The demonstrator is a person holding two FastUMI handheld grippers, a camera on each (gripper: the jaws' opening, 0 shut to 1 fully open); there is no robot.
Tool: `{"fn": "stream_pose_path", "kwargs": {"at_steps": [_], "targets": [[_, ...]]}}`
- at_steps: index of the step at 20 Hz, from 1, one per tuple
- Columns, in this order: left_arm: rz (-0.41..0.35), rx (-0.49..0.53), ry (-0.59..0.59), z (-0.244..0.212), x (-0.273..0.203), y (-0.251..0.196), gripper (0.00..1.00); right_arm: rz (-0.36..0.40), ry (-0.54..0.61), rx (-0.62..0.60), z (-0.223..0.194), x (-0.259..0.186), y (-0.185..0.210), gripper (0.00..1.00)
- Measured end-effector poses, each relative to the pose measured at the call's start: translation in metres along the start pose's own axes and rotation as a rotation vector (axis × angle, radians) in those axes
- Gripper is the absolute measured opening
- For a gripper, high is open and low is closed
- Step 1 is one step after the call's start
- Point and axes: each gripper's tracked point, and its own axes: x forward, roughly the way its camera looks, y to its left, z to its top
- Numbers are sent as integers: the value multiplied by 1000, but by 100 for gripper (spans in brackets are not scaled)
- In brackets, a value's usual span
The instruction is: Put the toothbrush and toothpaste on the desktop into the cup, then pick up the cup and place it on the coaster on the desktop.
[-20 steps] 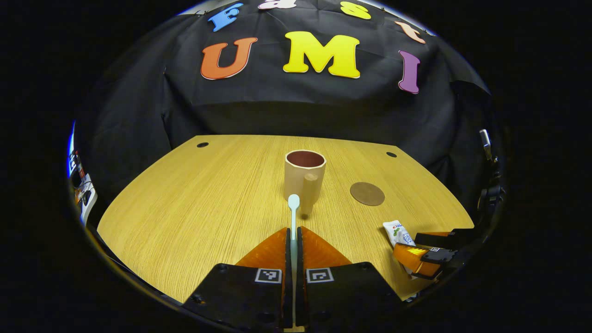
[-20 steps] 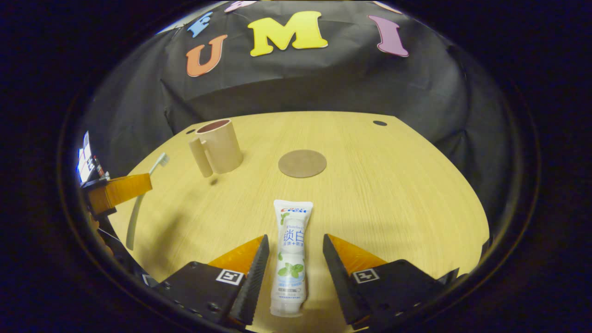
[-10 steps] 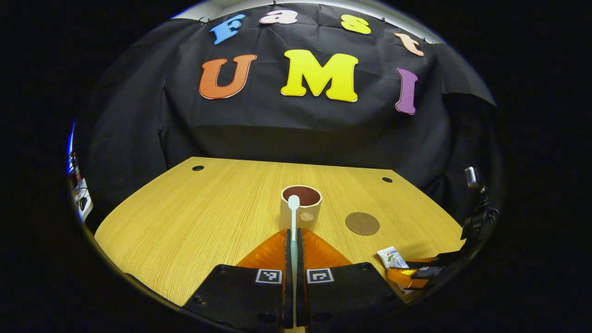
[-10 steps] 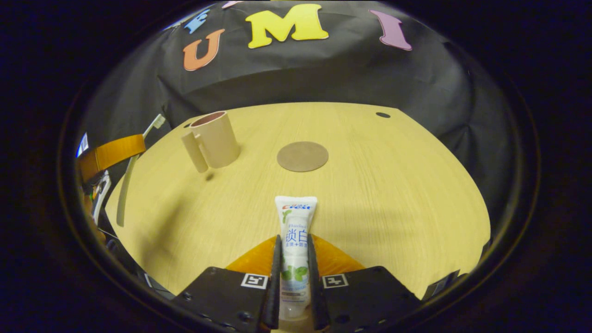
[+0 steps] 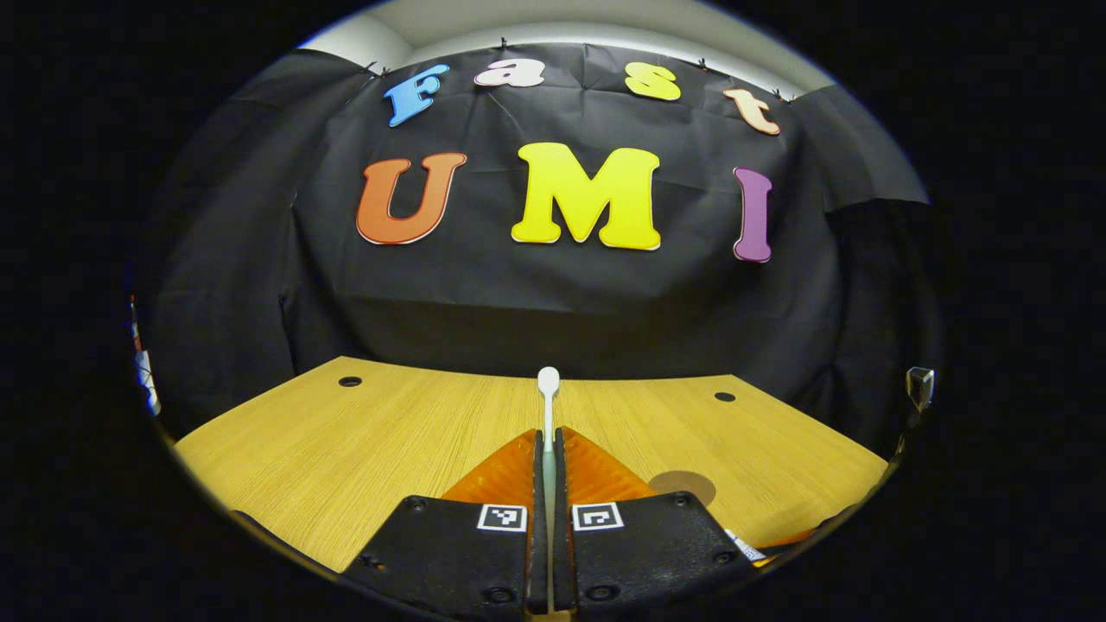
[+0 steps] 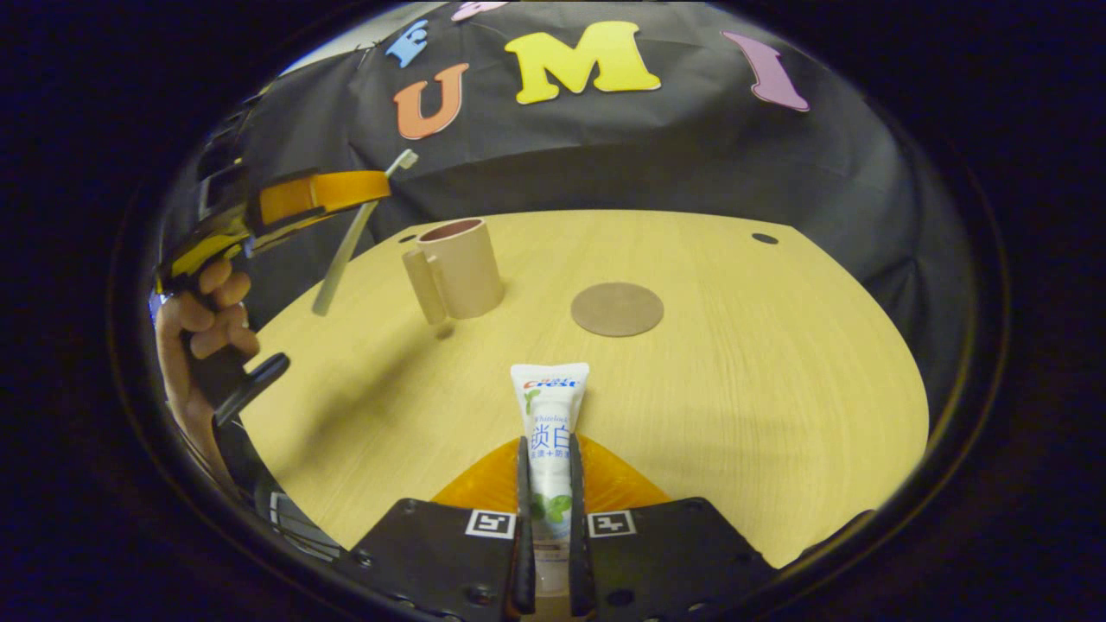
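My left gripper (image 5: 548,436) is shut on the white toothbrush (image 5: 548,384), whose head sticks out forward past the fingertips. In the right gripper view that left gripper (image 6: 380,180) is raised above the table, left of the beige cup (image 6: 456,269), and the toothbrush (image 6: 354,238) slants down from it. The cup stands upright, its handle turned toward the near left. A round brown coaster (image 6: 617,308) lies flat to the cup's right, and its edge peeks out as a coaster (image 5: 683,485) beside my left fingers. My right gripper (image 6: 548,445) is shut on the toothpaste tube (image 6: 549,406), low over the wooden table (image 6: 778,363).
A person's hand (image 6: 203,315) grips the left gripper's handle at the table's left edge. Small dark holes (image 5: 350,381) (image 5: 724,396) mark the table's far corners. The booth's black cloth wall rises right behind the far edge.
My left gripper has risen and tipped upward with the toothbrush, so the cup has dropped below its view. My right gripper has closed on the toothpaste tube.
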Motion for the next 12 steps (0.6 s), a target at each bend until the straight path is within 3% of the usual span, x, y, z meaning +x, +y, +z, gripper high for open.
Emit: {"fn": "stream_pose_path", "kwargs": {"at_steps": [4,5,12], "targets": [[-66,-19,-141,31,15,-8,5,73,-92,13,17,-11,16,16],[-71,-14,-174,40,17,-7,5,88,-114,15,22,-13,21,2],[-107,1,-277,57,49,-11,5,163,-171,55,38,-14,23,2]]}}
